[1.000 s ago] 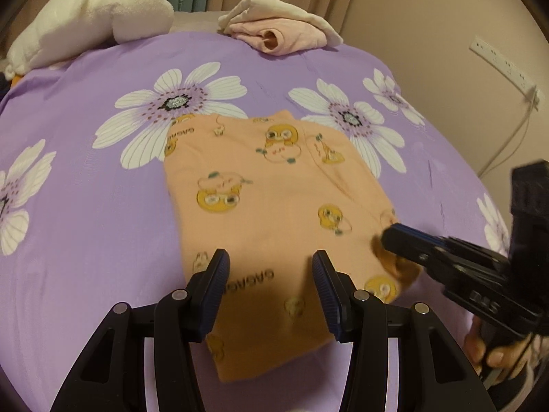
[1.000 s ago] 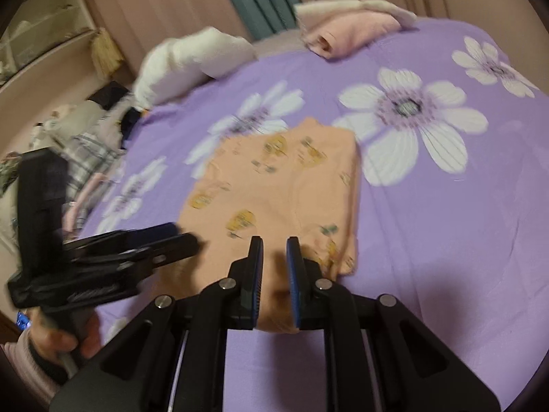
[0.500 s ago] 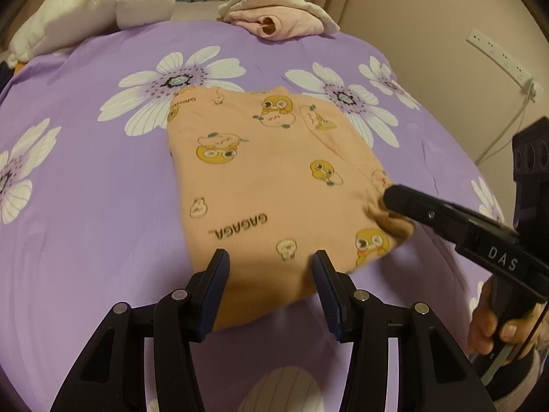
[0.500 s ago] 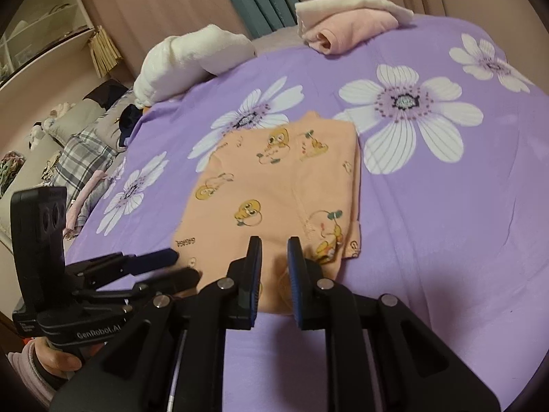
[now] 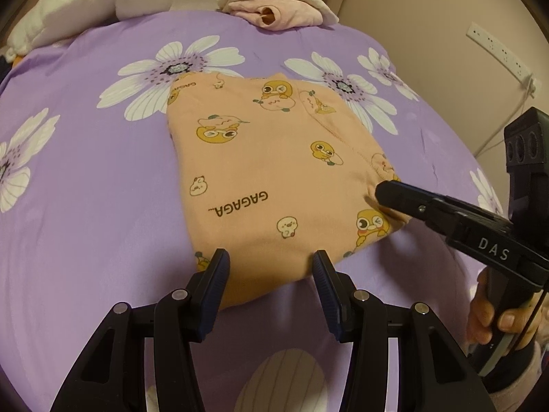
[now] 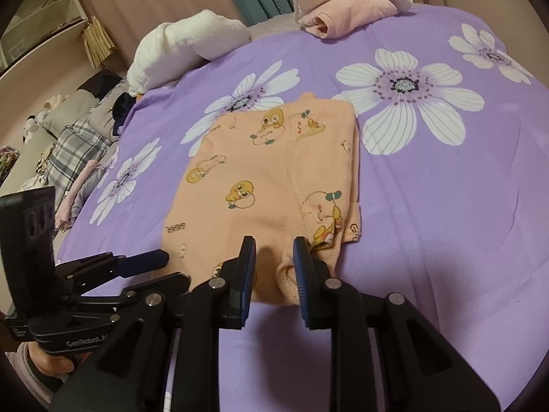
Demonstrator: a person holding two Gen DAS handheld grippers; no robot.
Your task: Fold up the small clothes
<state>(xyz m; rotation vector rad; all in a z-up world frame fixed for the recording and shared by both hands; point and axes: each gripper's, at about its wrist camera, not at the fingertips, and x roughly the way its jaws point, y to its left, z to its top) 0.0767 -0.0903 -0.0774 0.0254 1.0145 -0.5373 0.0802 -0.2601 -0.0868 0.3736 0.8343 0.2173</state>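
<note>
Garment point(image 5: 274, 171) first: peach, printed with ducks and "GAGAGA", it lies folded flat on the purple flowered bedspread point(image 5: 85, 178), its near edge just ahead of both my grippers.

My right gripper point(image 6: 274, 252) has just been easing its jaws apart; they now stand a little way open with the garment's cuffed near corner between them, and I cannot see the pads pressing on it. My hand point(image 5: 494, 316) shows under that tool in the left view.

My left gripper point(image 5: 271, 267) is released, its jaws spread about halfway, over the garment's near hem with cloth showing in the gap and nothing gripped.

Farther out, at the far edge of the bed, a pink and cream bundle point(image 5: 278, 7) lies beside a white blanket point(image 5: 89, 3). A power strip point(image 5: 497, 48) is fixed to the wall on the right. Off to the left of the bed, plaid cloth point(image 6: 75, 154) lies in a heap.
</note>
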